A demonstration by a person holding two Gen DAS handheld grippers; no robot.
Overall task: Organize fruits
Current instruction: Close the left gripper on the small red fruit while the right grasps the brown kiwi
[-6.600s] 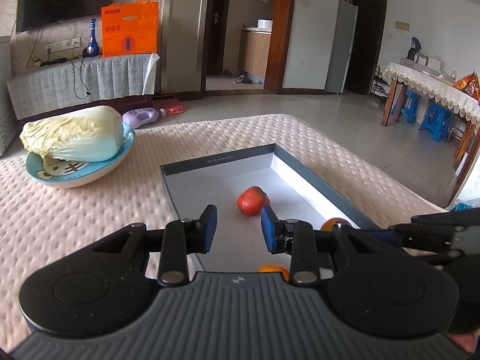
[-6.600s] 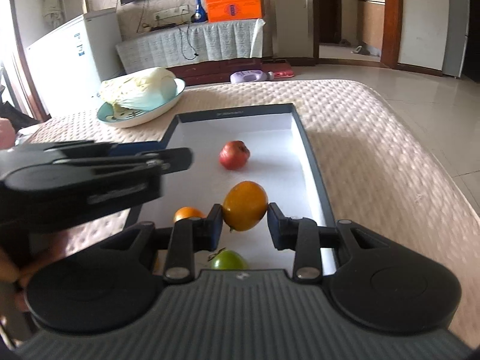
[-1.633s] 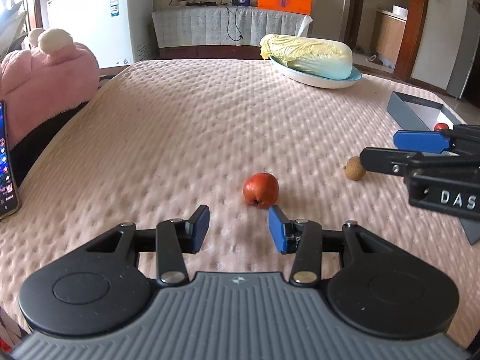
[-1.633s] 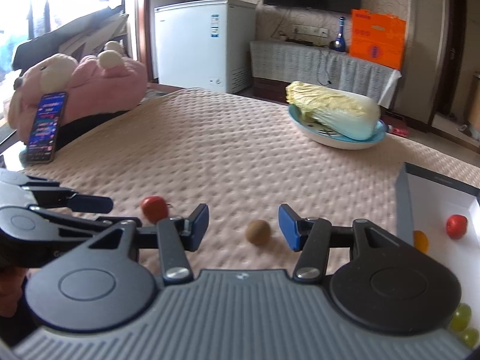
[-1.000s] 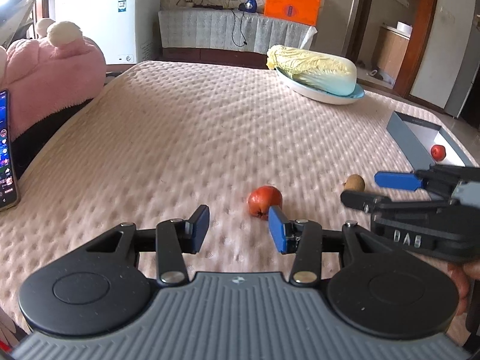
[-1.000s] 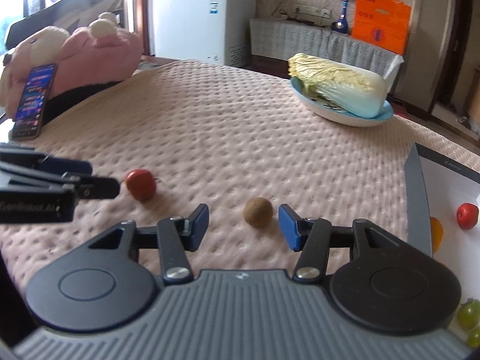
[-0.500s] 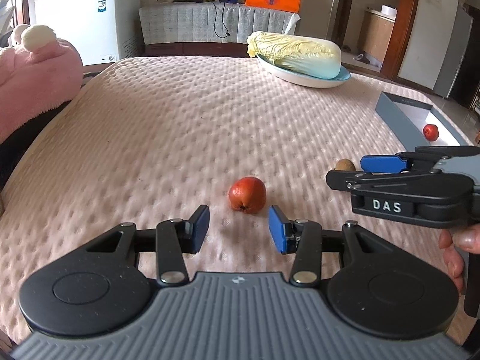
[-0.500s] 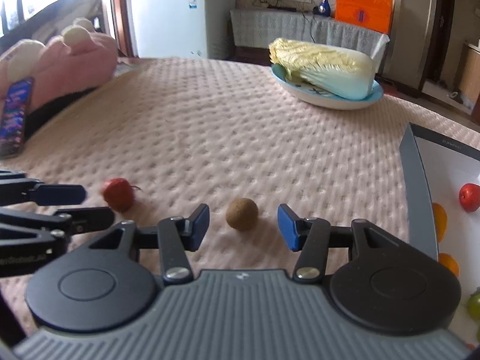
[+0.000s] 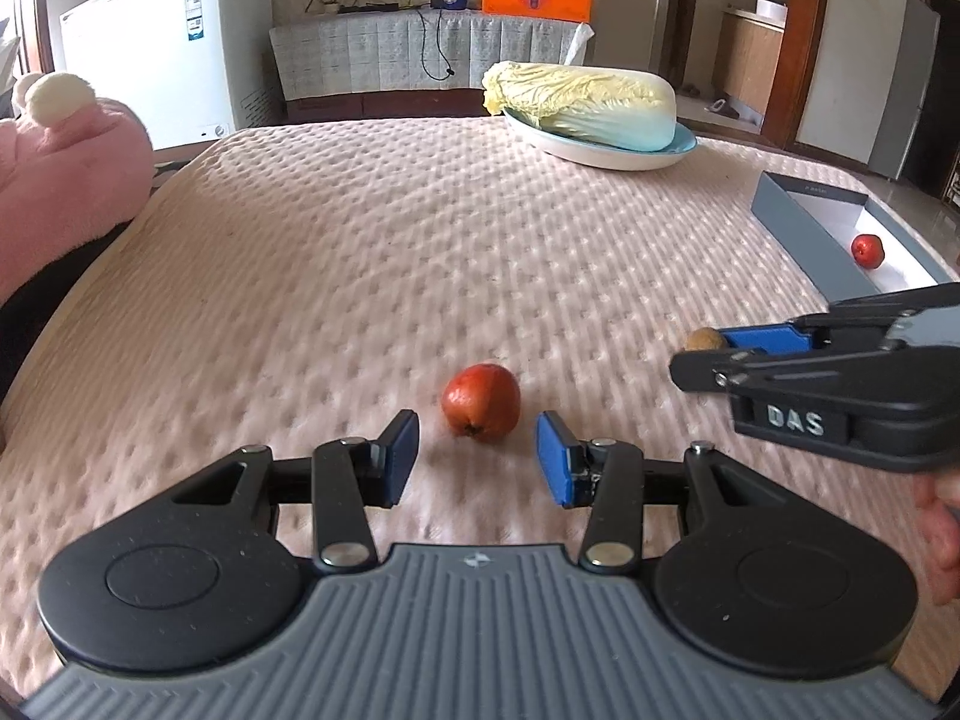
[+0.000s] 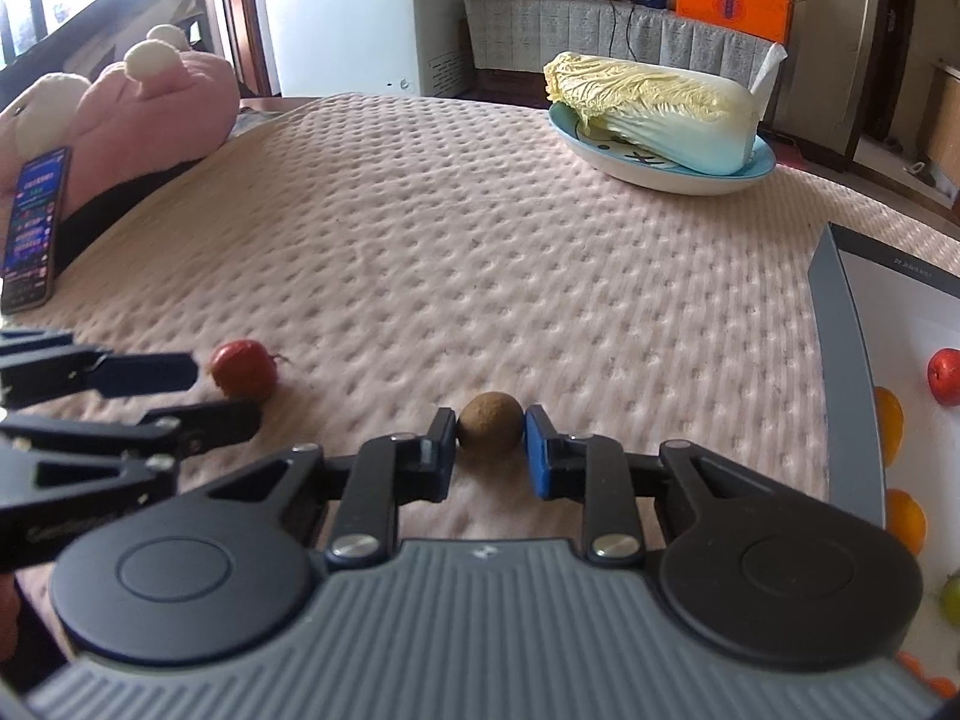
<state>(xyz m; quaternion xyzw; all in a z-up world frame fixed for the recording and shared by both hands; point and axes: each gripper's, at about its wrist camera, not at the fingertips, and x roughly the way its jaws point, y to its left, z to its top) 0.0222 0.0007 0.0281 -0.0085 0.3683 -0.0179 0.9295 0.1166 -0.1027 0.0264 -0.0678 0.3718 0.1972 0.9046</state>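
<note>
A red fruit [image 9: 481, 401] lies on the pink quilted cloth just ahead of my open left gripper [image 9: 477, 459], whose blue pads stand on either side of it without touching. It also shows in the right wrist view [image 10: 243, 369]. My right gripper [image 10: 489, 443] has both pads against a small brown fruit [image 10: 489, 422] resting on the cloth; this fruit peeks out in the left wrist view [image 9: 703, 338]. The grey box [image 10: 831, 324] at the right holds a red fruit [image 10: 945, 375], orange fruits [image 10: 888, 423] and green ones.
A blue plate [image 10: 654, 171] with a napa cabbage [image 10: 654, 99] stands at the far side of the table. A pink plush toy [image 10: 129, 114] and a phone [image 10: 33, 228] lie at the left edge. A white freezer [image 10: 360, 18] stands behind.
My right gripper has moved forward and closed its pads onto the brown fruit. My left gripper has come closer to the red fruit and stays open.
</note>
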